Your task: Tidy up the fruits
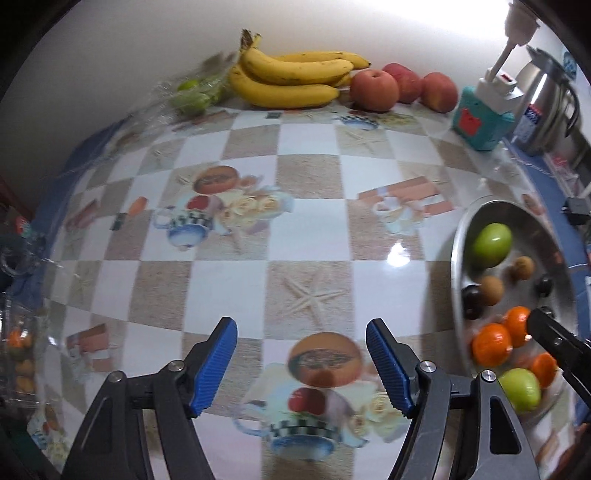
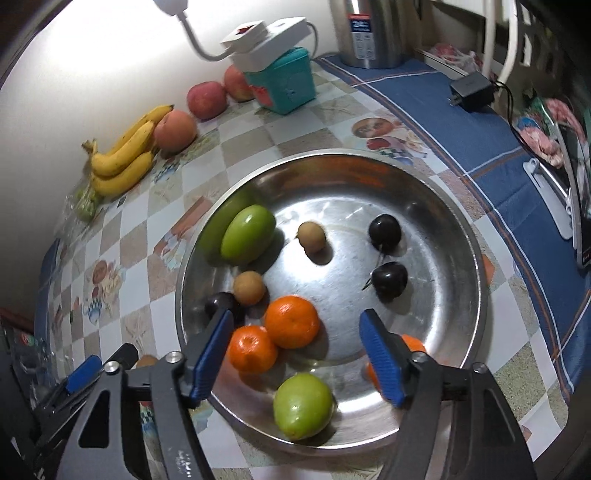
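A steel bowl (image 2: 458,258) holds two green fruits (image 2: 248,234), three oranges (image 2: 291,322), two small brown fruits (image 2: 312,236) and three dark plums (image 2: 385,229). My right gripper (image 2: 295,350) is open and empty, just above the bowl's near side over the oranges. My left gripper (image 1: 301,363) is open and empty over the bare tablecloth, left of the bowl (image 1: 456,258). Bananas (image 1: 291,75), three peaches (image 1: 373,90) and bagged green fruits (image 1: 192,94) lie along the far wall.
A teal box (image 1: 480,123) with a white power strip on it stands at the back right, a steel kettle (image 2: 369,33) behind it. A black charger (image 2: 472,90) lies on the blue cloth. A clear container of fruit (image 1: 20,354) sits at the left edge.
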A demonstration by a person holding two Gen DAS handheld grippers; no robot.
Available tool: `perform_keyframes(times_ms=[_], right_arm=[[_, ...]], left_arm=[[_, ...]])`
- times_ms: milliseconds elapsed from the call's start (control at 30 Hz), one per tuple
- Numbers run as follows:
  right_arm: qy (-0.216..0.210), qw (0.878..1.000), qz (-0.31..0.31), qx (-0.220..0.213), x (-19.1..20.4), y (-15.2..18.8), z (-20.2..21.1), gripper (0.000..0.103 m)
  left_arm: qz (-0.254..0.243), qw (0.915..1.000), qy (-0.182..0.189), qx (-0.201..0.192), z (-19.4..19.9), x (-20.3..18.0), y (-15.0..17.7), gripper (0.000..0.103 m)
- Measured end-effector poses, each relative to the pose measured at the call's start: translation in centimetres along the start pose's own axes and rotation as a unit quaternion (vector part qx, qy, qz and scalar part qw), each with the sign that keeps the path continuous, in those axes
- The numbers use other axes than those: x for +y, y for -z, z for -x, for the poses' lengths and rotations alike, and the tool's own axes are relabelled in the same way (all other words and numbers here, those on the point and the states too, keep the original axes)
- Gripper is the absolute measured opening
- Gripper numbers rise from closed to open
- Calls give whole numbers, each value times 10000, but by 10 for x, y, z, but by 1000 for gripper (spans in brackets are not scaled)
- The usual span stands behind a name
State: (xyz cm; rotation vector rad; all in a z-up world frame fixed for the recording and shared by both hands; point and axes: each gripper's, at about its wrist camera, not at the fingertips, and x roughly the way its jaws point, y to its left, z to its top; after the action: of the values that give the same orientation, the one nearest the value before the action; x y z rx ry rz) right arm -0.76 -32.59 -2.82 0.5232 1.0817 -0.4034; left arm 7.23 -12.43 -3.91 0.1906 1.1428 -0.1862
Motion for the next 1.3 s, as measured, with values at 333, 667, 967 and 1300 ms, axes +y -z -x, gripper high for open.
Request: perform_keyframes(times_ms=[333,667,967,1300], right_arm=[[-25,9995,298,-116,10,14,6,92],[-115,9986,504,-125,15,35,20,92],[-193,9982,560,-89,12,53,34,92],[-268,9963,792,-198,19,70,50,92]], left_arm=[[178,9982,-528,225,-3,14,11,76],[324,9986,-417,47,30,26,30,76],[251,9993,-274,-45,54,28,51,76],[379,9985,-393,107,59,37,58,76]])
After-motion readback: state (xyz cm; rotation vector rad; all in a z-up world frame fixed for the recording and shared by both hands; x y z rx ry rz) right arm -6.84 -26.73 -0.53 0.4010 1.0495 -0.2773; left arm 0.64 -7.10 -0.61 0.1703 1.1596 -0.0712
